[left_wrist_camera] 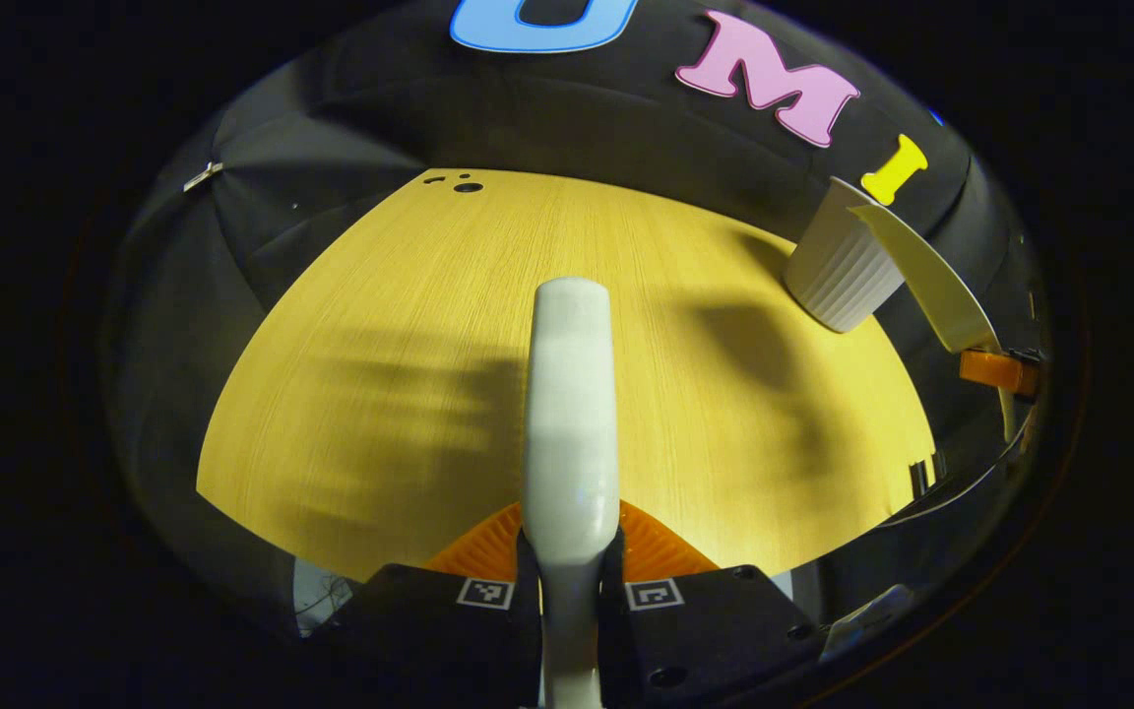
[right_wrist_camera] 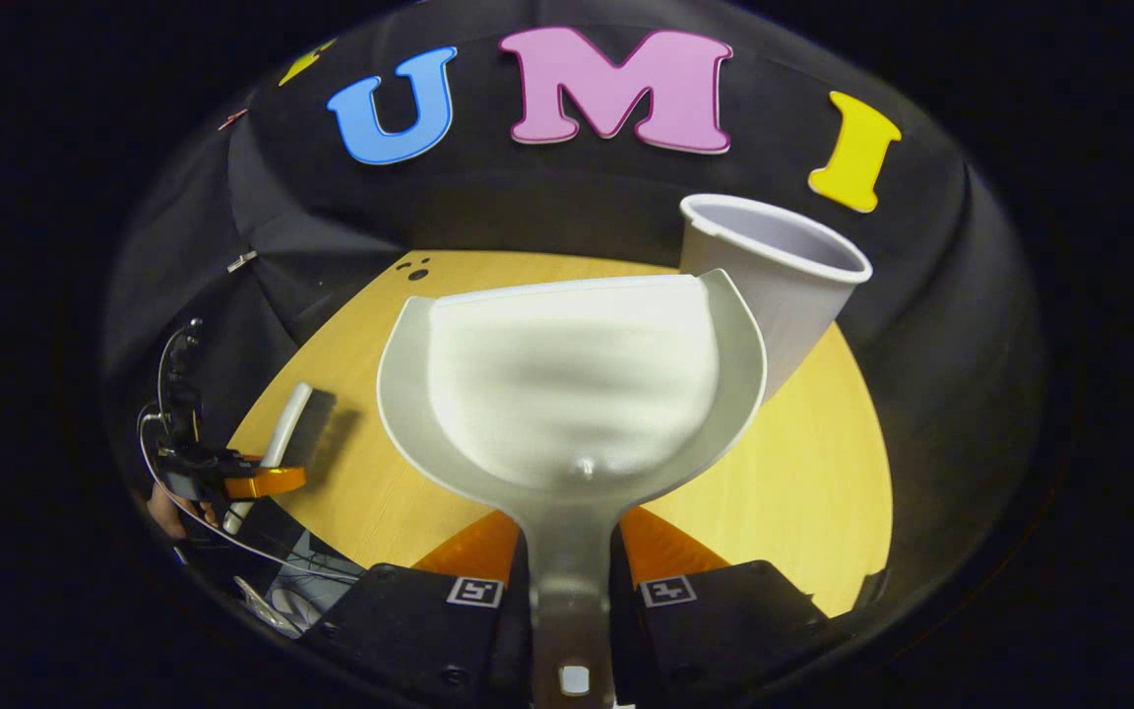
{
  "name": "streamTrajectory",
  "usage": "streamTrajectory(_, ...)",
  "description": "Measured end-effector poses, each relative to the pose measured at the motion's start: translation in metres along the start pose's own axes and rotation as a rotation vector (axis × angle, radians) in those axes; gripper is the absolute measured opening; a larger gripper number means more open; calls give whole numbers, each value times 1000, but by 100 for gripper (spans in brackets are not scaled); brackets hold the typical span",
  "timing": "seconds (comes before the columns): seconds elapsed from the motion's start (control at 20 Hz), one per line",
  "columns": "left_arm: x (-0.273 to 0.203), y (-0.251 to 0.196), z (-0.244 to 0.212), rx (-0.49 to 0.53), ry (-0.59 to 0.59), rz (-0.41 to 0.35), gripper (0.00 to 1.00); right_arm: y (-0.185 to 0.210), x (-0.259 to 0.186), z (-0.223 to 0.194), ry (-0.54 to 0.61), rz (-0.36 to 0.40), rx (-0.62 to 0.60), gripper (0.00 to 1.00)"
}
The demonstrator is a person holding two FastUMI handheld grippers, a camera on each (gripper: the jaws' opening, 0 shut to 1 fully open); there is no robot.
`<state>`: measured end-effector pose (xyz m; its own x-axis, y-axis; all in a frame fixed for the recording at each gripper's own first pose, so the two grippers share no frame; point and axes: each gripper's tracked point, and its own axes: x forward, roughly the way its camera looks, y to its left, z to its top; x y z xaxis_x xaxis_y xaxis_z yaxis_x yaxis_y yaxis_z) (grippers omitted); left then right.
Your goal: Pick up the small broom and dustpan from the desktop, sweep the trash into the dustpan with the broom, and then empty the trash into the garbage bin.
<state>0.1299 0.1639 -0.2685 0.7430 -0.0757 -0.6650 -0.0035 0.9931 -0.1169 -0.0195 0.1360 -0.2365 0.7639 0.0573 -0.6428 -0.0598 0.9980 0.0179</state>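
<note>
Left gripper [left_wrist_camera: 570, 566] held above the bench [left_wrist_camera: 409, 325], fingers pinching the broom [left_wrist_camera: 570, 414]; right gripper [right_wrist_camera: 572, 576] fingers pinching the dustpan [right_wrist_camera: 577, 384] beside the bin [right_wrist_camera: 784, 286].

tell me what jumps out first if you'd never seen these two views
In the right gripper view the white dustpan dominates, held by its handle in the right gripper and raised near the white ribbed garbage bin at the table's far right. In the left gripper view the broom juts forward from the left gripper over the yellow wooden tabletop.
</note>
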Motion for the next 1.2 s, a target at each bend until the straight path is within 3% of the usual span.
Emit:
streamTrajectory(0.15,22,-1,11,-6,28,23,27,17,40,-27,69,31,17,32)
streamTrajectory(0.4,57,-15,24,57,85,79,28,19,92,-73,187,50,76,36)
streamTrajectory(0.7,58,-50,26,198,134,151,29,10,114,-84,261,-30,120,36)
streamTrajectory(0.95,58,-54,30,256,171,178,32,18,116,-84,297,29,144,39)
streamTrajectory(1.0,58,-52,29,250,179,183,34,20,117,-83,303,38,155,33)
streamTrajectory(1.1,55,-53,26,227,194,174,37,26,118,-80,311,68,167,45)
streamTrajectory(1.15,53,-58,24,212,194,152,34,27,118,-76,300,74,169,78)
streamTrajectory(1.2,50,-63,25,196,182,134,56,25,118,-76,288,72,160,82)
